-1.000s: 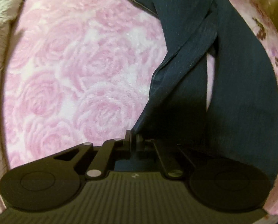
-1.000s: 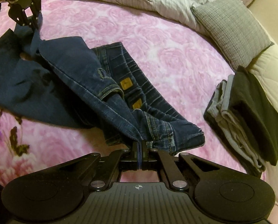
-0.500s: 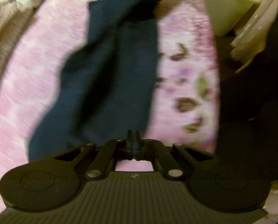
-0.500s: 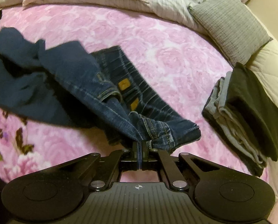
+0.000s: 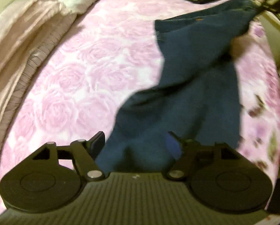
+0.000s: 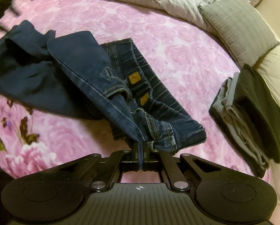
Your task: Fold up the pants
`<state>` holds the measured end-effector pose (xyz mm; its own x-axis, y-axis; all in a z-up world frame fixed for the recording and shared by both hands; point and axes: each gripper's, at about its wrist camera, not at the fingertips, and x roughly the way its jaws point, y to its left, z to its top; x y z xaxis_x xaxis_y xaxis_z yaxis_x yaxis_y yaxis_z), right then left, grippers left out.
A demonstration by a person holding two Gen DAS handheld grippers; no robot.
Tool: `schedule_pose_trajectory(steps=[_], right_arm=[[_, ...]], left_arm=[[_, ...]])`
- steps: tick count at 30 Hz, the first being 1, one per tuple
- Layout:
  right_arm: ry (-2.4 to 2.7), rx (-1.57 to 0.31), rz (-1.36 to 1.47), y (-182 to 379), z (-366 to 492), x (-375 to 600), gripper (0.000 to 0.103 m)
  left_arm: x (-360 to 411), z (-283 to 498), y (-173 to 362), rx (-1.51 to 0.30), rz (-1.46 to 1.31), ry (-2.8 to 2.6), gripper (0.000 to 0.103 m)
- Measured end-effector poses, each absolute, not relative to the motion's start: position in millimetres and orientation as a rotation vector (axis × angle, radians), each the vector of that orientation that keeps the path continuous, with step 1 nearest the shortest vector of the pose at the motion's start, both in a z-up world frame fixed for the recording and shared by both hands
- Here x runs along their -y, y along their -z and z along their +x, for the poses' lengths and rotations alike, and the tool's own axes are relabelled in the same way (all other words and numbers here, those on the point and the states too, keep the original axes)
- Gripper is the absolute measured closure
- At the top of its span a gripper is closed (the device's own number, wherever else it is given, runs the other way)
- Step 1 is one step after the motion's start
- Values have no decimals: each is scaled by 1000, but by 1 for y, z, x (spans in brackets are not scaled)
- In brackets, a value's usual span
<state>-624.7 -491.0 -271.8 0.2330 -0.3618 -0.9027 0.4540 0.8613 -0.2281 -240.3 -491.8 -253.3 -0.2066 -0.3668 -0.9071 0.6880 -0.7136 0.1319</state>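
While the right gripper point(image 6: 140, 147) pinches the jeans point(image 6: 94, 78), the left gripper point(image 5: 135, 144), just opening, gapes empty above the pink rose bedspread point(image 6: 177, 56); folded clothes point(image 6: 252, 112) lie right.

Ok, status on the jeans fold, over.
Left hand-held gripper jaws just opened, clamping nothing. Right hand-held gripper shut on jeans at the waistband. Jeans bunched, unfolded, on pink blanket. Folded clothes stack lies apart.

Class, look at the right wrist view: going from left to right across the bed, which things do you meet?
Dark blue jeans held in the shut right gripper → stack of folded clothes → grey pillow, farther back.
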Motion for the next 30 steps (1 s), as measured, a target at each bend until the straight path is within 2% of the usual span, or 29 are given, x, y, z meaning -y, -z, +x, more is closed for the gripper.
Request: schedule_pose_trajectory(steps=[3, 7, 9, 10, 11, 13, 18, 24, 27, 30], right_arm=[[532, -1210, 96, 276, -631, 504, 103], [491, -1227, 83, 284, -640, 525, 103], [483, -1236, 94, 288, -645, 539, 103], [480, -1239, 104, 289, -647, 546, 103], [478, -1239, 116, 290, -648, 554, 103], [465, -1238, 127, 290, -648, 565, 103], [457, -1241, 112, 285, -641, 585, 103], [478, -1243, 103, 274, -647, 590, 103], [495, -1250, 85, 270, -654, 575, 103], [541, -1261, 92, 271, -665, 554, 103]], left_arm=[[539, -250, 283, -439, 1407, 2009, 34], [566, -265, 321, -473, 1564, 2123, 32], [569, -271, 333, -508, 1645, 2166, 37], [569, -273, 336, -547, 1675, 2176, 57], [569, -275, 336, -577, 1690, 2183, 81], [562, -277, 326, -584, 1690, 2165, 97], [517, -278, 252, -556, 1560, 2063, 102], [396, -321, 172, -553, 1509, 2044, 102], [337, -347, 173, -619, 1486, 2018, 102], [285, -369, 203, -668, 1484, 1982, 102]])
